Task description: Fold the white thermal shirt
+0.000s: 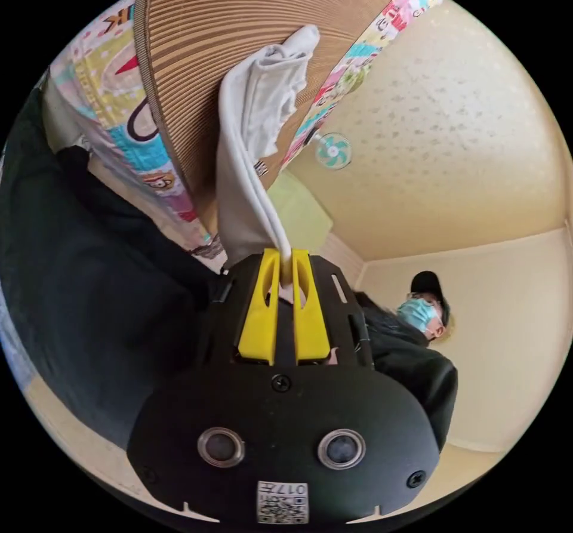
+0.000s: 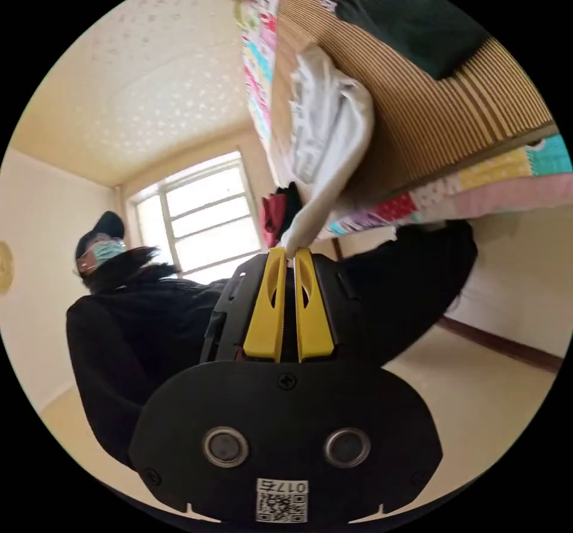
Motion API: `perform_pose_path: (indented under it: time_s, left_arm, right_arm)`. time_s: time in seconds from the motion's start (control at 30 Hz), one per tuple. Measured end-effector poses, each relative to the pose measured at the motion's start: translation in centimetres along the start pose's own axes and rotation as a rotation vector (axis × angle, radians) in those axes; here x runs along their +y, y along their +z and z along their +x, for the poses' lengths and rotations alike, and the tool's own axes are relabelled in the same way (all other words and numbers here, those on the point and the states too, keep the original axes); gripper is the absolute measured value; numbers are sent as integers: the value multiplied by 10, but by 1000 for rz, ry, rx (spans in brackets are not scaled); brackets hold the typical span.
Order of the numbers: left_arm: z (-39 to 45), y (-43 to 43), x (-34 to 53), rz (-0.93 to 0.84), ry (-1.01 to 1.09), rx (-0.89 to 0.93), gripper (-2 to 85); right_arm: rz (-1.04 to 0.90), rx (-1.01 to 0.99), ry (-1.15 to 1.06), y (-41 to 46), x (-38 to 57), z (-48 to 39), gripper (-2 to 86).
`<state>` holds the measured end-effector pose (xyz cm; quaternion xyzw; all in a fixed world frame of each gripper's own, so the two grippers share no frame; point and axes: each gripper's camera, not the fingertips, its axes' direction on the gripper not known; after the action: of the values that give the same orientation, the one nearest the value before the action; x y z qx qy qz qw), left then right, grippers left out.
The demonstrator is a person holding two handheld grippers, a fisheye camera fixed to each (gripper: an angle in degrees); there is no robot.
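In the left gripper view the white thermal shirt (image 1: pixel 250 157) hangs bunched and stretched away from my left gripper (image 1: pixel 285 253), whose yellow jaws are shut on an edge of it. The shirt's far end rests against a ribbed brown mat (image 1: pixel 239 25). In the right gripper view the same white shirt (image 2: pixel 328 139) runs in a taut fold from the ribbed mat (image 2: pixel 418 115) to my right gripper (image 2: pixel 291 251), with both yellow jaws pressed on its edge.
A colourful patterned quilt (image 1: pixel 125 109) borders the mat. A dark garment (image 2: pixel 412 14) lies on the mat, and red and dark clothes (image 2: pixel 277 210) are piled further off. A person in a dark top (image 2: pixel 137 324) holds the grippers. A window (image 2: pixel 203 216) and a fan (image 1: pixel 333 151) show behind.
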<state>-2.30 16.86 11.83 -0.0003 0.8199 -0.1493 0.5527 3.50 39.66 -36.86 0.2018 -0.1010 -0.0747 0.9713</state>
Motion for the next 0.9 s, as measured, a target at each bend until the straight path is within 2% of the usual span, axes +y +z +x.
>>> perform_pose_path:
  time_s: [0.1,0.23,0.33,0.4,0.47,0.57,0.63,0.67,0.7,0.73,0.8,0.9]
  left_arm:
    - [36,22,-40,60,119,113,41]
    - [89,63,-150,95,259,129,47]
    - [119,71,-218,231,364,48,78]
    - [128,63,-241,322,412,20,85]
    - [134,57,-247,384,413,-83,89]
    - [130,72,-235,336,414,-417,105]
    - [98,92,-216,285,355,-697,140]
    - [87,95,-210,290,334,-743,149]
    - [64,100,-199,301,298,-795,154]
    - [42,103,-191,311,259,-818,157]
    - [13,103,-180,377,187,-834,156]
    - [-25,102,-173,466,101,-697,154]
  right_arm:
    - [57,-140,-201,22,-59,-29,25]
    - [154,-214,-359,59,-189,-48,21]
    - [228,-71,-238,79,-276,-35,16]
    - [324,68,-54,86,-302,-23,13]
    - [401,139,1,94,-308,-29,10]
    - [266,392,-133,141,-311,-56,7]
    - [100,772,-234,195,-300,-62,5]
    - [65,875,-249,208,-297,-58,5]
    - [3,1088,-256,230,-292,-45,4]
    - [-69,1315,-226,246,-290,-24,4]
    - [-174,1516,-257,259,-284,6,3]
    - [-114,1599,-234,269,-286,-1,3]
